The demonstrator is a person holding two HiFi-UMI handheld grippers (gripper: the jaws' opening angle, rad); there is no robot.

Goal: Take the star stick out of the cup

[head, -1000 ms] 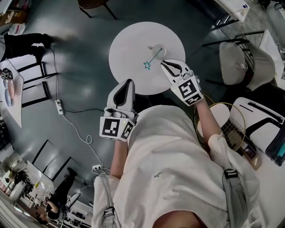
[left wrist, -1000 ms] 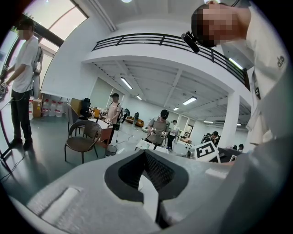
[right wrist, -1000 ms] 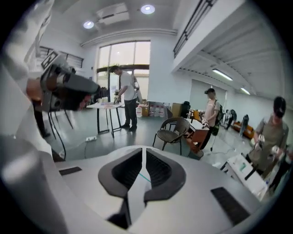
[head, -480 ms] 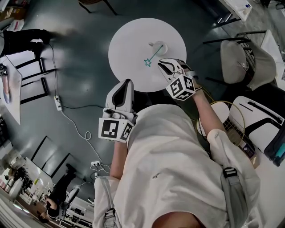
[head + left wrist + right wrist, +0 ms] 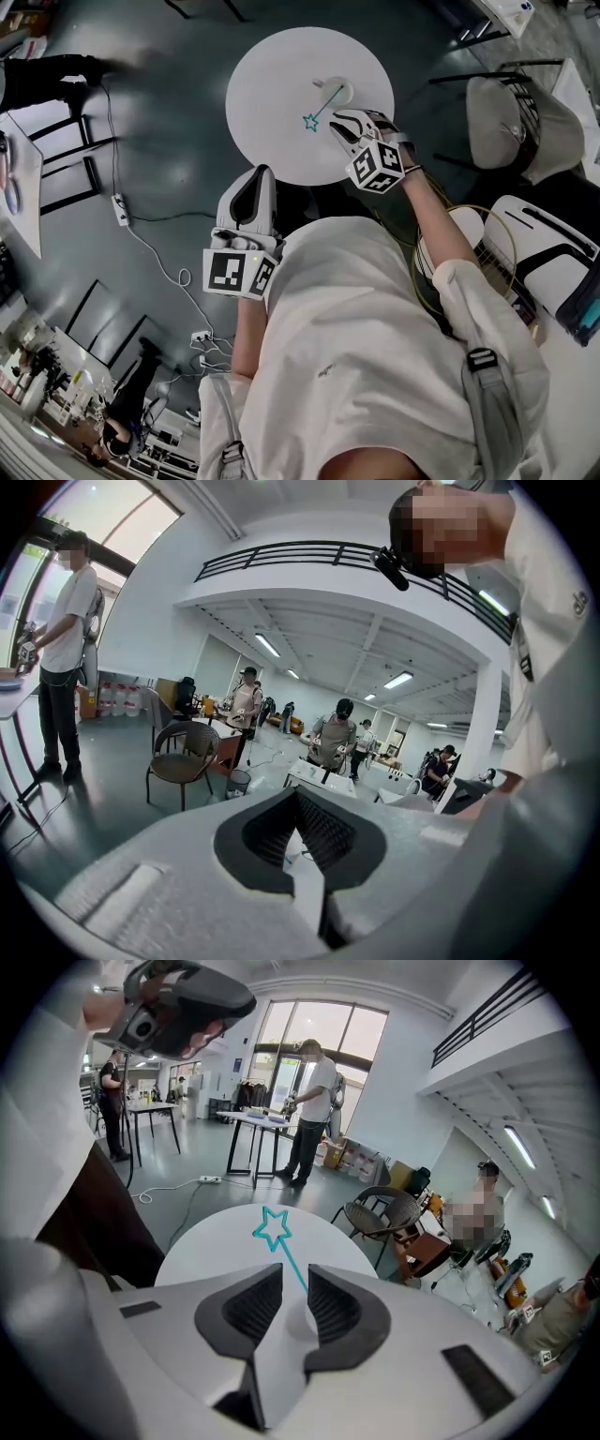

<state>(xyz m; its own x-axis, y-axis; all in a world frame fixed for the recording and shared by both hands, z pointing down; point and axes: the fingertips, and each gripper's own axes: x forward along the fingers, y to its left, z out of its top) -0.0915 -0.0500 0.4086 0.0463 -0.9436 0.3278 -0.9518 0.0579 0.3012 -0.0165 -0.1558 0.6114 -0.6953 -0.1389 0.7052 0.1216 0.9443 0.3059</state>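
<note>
A teal star stick [image 5: 319,112] leans out of a small white cup [image 5: 336,92] on the round white table [image 5: 272,75], its star end [image 5: 309,121] pointing toward me. My right gripper [image 5: 339,127] hovers over the table's near right part, just short of the cup. Its jaws are opening, and in the right gripper view [image 5: 292,1277] the thin stick [image 5: 294,1265] runs into the gap between them without the pads pressing on it. The star [image 5: 274,1226] lies beyond the tips. My left gripper [image 5: 251,187] hangs off the table's near edge, shut and empty [image 5: 298,799].
A grey chair [image 5: 511,122] stands right of the table, with a racket [image 5: 473,253] and white seats [image 5: 544,253] lower right. A power cable [image 5: 155,253] trails across the floor at left. Black-legged tables [image 5: 56,169] stand far left. Several people work further back [image 5: 337,733].
My right gripper has moved forward over the table toward the cup and stick, and its jaws have spread apart. The left gripper has barely shifted.
</note>
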